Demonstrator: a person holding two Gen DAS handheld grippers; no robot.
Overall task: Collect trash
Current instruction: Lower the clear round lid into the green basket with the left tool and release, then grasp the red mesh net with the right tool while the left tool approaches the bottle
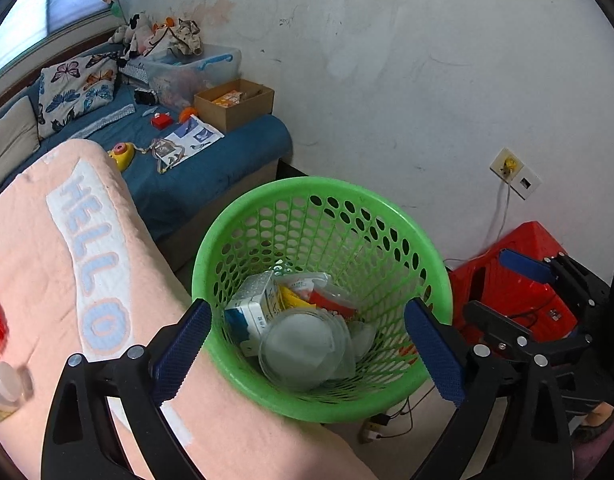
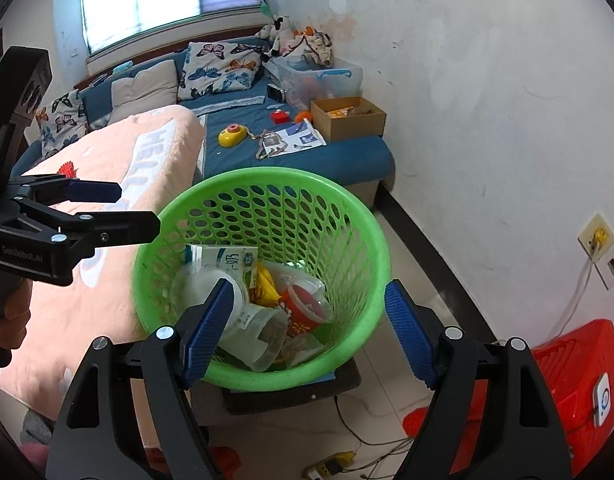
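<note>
A blue sofa [image 2: 307,160] carries butterfly cushions [image 2: 221,66], a cardboard box [image 2: 349,118], a clear bin [image 2: 321,76], a yellow toy [image 2: 232,136] and a leaflet [image 2: 297,142]. A pink "HELLO" blanket [image 1: 47,248] lies near it. A red stool [image 2: 579,376] stands below a wall socket [image 2: 599,248].

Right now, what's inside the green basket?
Inside the green basket lie a blue-and-white carton, a clear plastic cup, a yellow wrapper and a red cup. Whatever lies beneath them is covered.
</note>
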